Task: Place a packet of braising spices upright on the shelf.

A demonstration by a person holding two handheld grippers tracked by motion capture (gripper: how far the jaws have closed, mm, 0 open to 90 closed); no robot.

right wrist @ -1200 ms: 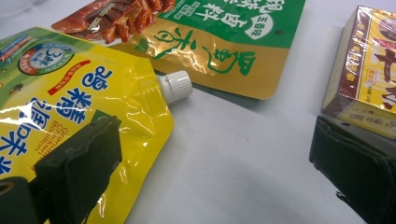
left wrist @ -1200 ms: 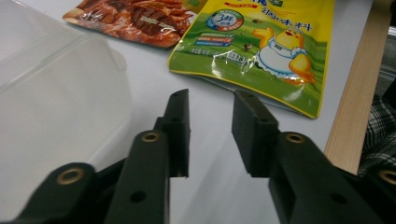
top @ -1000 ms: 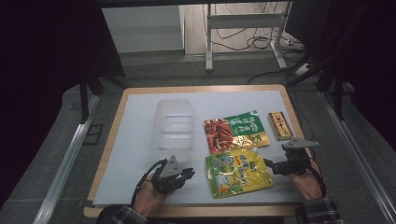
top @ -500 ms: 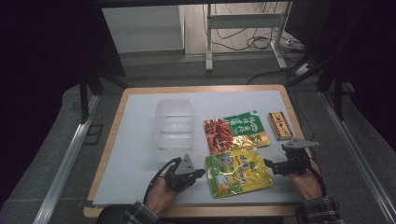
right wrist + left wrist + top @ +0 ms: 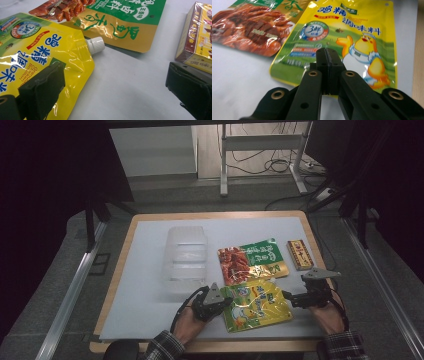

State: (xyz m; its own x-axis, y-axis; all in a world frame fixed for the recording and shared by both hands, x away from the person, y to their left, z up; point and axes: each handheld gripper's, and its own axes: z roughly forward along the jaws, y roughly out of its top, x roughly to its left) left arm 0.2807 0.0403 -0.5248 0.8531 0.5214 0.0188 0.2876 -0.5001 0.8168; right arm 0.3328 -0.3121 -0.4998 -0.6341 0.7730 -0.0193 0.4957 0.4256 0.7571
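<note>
Left tongs (image 5: 226,301) moved to yellow pouch (image 5: 256,304), clear tray (image 5: 186,257) apart

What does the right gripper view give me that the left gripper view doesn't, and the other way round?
The right gripper view alone shows the yellow pouch's white screw cap, the small boxed packet and the right gripper with its jaws wide apart. The left gripper view alone shows the cartoon chick printed on the pouch and the left gripper with its jaws shut, nothing between them. Both show the yellow pouch and the red-and-green snack bag lying on the white table surface.
</note>
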